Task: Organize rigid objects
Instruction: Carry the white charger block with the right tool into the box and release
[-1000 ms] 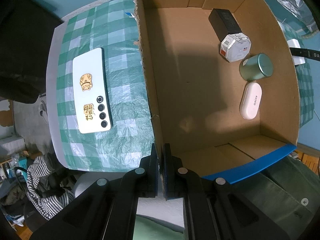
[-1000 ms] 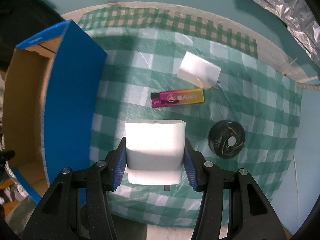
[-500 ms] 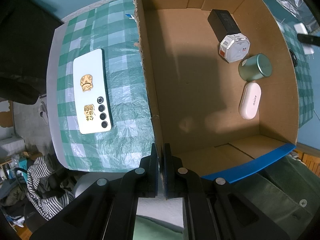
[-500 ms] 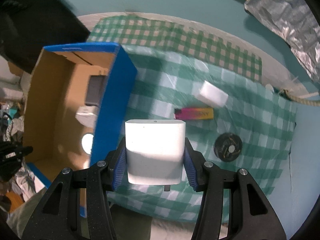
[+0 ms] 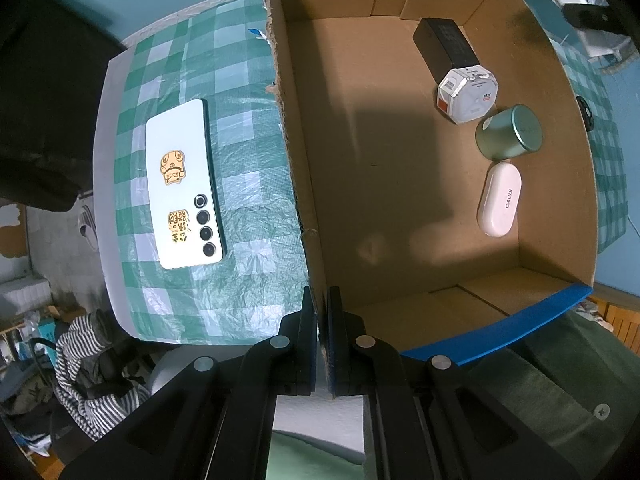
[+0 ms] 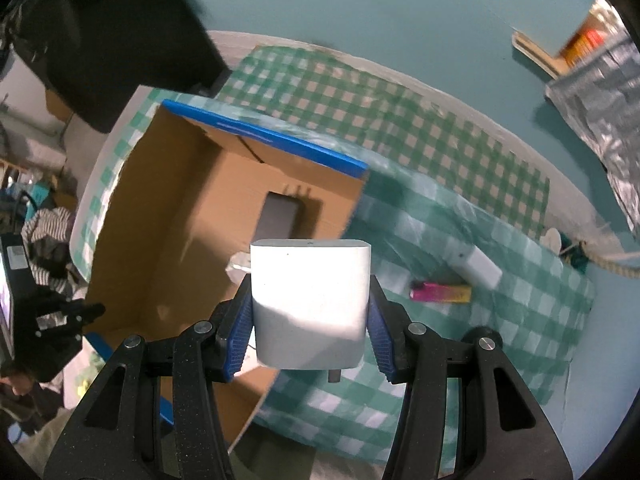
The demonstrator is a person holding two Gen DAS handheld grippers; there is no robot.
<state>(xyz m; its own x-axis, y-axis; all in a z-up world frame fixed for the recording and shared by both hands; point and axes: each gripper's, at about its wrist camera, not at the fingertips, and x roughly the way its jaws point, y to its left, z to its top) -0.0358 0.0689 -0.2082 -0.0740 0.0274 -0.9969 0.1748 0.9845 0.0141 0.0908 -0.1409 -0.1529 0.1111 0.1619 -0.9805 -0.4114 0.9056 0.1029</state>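
Observation:
My right gripper is shut on a white plug adapter, held up in the air over the right wall of the cardboard box. My left gripper is shut on the box's left wall near its front corner. Inside the box lie a black charger brick, a white octagonal pack, a green tin and a white oval case. A white phone lies face down on the checked cloth left of the box.
On the green checked cloth right of the box lie a pink lighter and a small white block. Crinkled foil hangs at the far right. Striped clothing sits below the table's left edge.
The right gripper has risen and swung left with the adapter, from above the cloth to above the box's right wall. The left gripper has stayed on the box wall.

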